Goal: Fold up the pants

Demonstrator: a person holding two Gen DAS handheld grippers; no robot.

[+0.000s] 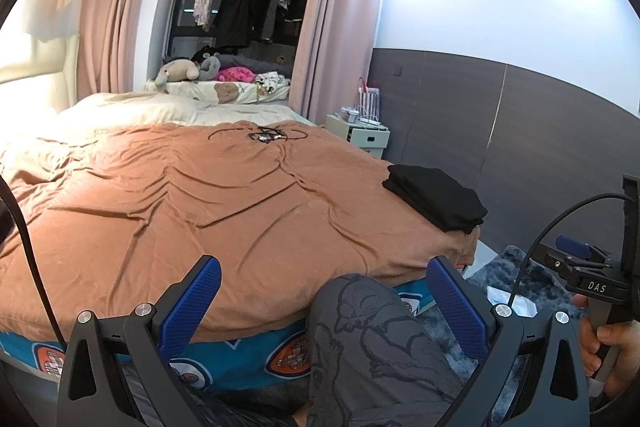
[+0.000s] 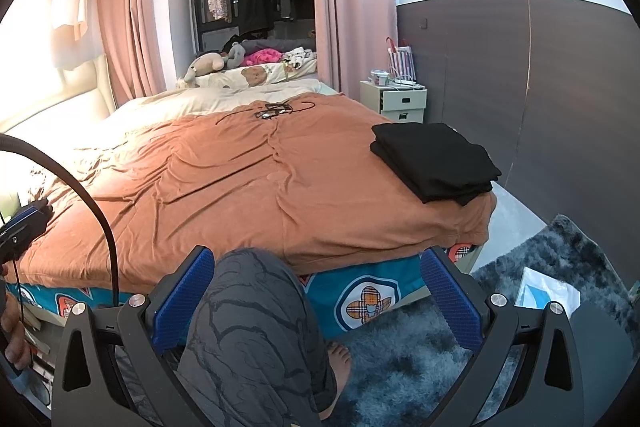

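Folded black pants (image 2: 434,163) on blanket (image 2: 240,179) corner; knee (image 2: 256,307) between open right gripper (image 2: 316,301) pads.

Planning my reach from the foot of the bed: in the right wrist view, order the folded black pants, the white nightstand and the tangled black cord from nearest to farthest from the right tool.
1. Folded black pants, right bed corner.
2. Tangled black cord, mid-bed, farther up.
3. White nightstand, beyond the bed, by the wall.
Right tool is open.

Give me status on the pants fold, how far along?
Looks done: the black pants sit folded in a neat stack on the brown blanket near the bed corner. In hand: nothing; left gripper and right gripper are both open and empty. Nothing visibly left.
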